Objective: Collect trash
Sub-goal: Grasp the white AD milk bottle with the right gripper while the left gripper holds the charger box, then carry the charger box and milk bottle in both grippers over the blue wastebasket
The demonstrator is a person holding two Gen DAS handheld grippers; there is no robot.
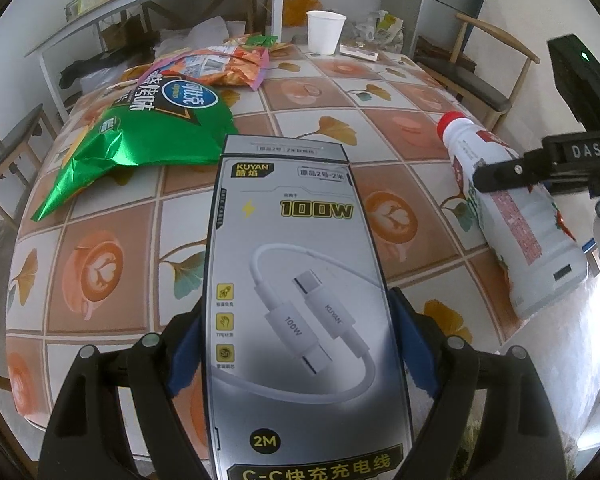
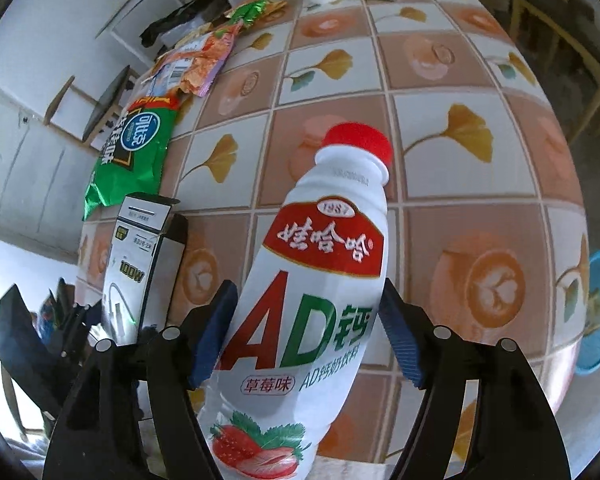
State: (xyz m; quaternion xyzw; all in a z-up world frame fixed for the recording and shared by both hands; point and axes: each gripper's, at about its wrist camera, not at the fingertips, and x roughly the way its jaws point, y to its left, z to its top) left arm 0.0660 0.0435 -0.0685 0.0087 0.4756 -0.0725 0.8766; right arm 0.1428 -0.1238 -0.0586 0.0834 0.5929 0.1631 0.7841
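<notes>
— Where's the trash? Go from the green foil crisp bag (image 1: 156, 128) lying on the tile-patterned table (image 1: 112, 264).

— Just right of the bag, lifted off the table, is a tall grey cardboard cable box (image 1: 296, 220); the left tongs (image 1: 296, 320) are closed on it, a blue pad pressed to each long edge.

— And the bottle?

— Well right of the bag, past the box; it's a white plastic drink bottle with a red cap (image 2: 332, 200), tilted, cap pointing away; it sits between the right tongs (image 2: 306, 292), which stand fairly wide; one pad touches it, but I cannot tell whether the other presses.

— Anything else?

— A crumpled orange and pink wrapper (image 1: 220, 64) just behind the bag, touching it; a white paper cup (image 1: 326, 32) well beyond the bag, upright.
</notes>
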